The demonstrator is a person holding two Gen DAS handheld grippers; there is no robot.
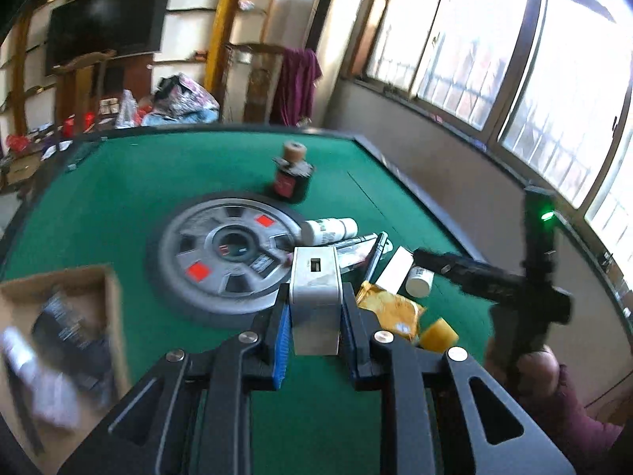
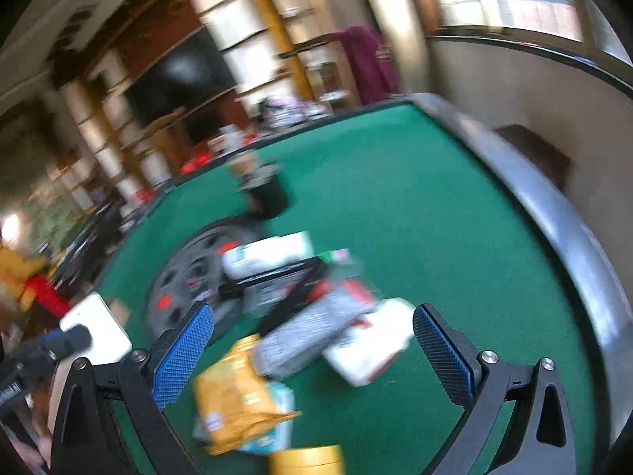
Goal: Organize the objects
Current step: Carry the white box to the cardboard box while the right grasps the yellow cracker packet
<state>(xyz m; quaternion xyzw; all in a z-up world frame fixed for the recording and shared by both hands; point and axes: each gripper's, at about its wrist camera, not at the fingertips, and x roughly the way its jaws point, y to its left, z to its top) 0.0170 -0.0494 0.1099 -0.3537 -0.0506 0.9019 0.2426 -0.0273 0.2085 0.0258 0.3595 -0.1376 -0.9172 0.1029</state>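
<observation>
In the left wrist view my left gripper (image 1: 316,301) is shut on a white rectangular block (image 1: 315,273), held upright above the green table (image 1: 118,198). Just beyond it lies a pile: a white bottle (image 1: 328,230), a yellow packet (image 1: 389,310), a yellow cylinder (image 1: 437,334), a small white bottle (image 1: 420,280) and a white box (image 1: 397,273). My right gripper (image 2: 314,352) stands open over that pile, above a grey packet (image 2: 304,336), with nothing between its blue pads (image 2: 186,348). The held white block (image 2: 97,336) shows at the left of the right wrist view.
An open cardboard box (image 1: 107,304) with dark and pale items inside sits at the table's near left. A grey round disc (image 1: 225,253) fills the table's middle. A dark jar with a cork top (image 1: 290,182) stands farther back. The raised table rim (image 2: 554,213) runs along the right.
</observation>
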